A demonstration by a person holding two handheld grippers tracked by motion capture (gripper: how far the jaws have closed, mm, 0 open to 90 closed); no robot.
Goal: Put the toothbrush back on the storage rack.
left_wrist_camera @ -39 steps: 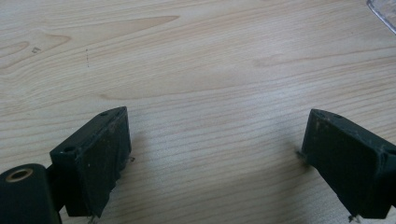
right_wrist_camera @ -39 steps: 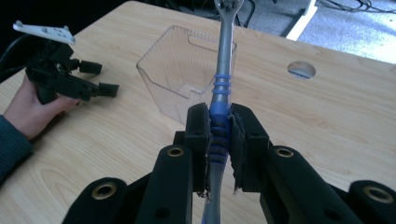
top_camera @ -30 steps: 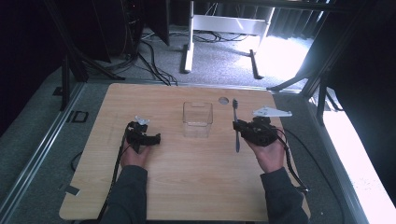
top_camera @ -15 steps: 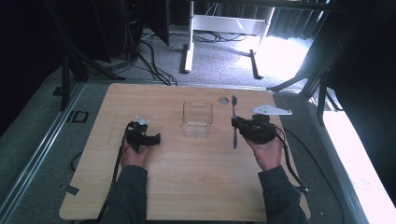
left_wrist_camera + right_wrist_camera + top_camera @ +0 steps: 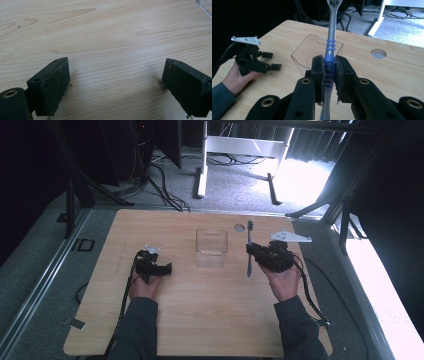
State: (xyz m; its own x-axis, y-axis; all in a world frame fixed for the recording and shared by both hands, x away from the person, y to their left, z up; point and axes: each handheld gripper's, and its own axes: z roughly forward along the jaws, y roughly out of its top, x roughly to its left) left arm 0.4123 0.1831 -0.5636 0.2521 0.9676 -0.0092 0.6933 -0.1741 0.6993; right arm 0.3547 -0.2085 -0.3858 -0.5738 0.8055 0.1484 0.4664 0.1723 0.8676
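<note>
Grey carpet, loose cables and a white stand fill the dim room behind a light wooden table at which a person sits with a gripper in each hand. Near the far middle of the table stands a clear plastic container, open at the top and apparently empty; a round hole in the wood lies just beyond it to the right.

Right of the container, the right gripper has its fingers clamped on the blue ribbed grip of a toothbrush. The brush is lifted off the wood, its long axis running away from the person in the high view, the bristle head at the far end and the handle tail pointing back toward the person. In the right gripper view the shaft rises between the fingers and the container sits directly behind it, so the opening lies just to the left of the brush and close by.

The left gripper rests low over bare wood, well left of the container, its fingers spread wide with nothing between them.

The right hand is plainly the nearer one to the container and already carries the brush; the likely next move is a short sideways carry to the left and a tilt that brings one end of the brush down through the rim.
</note>
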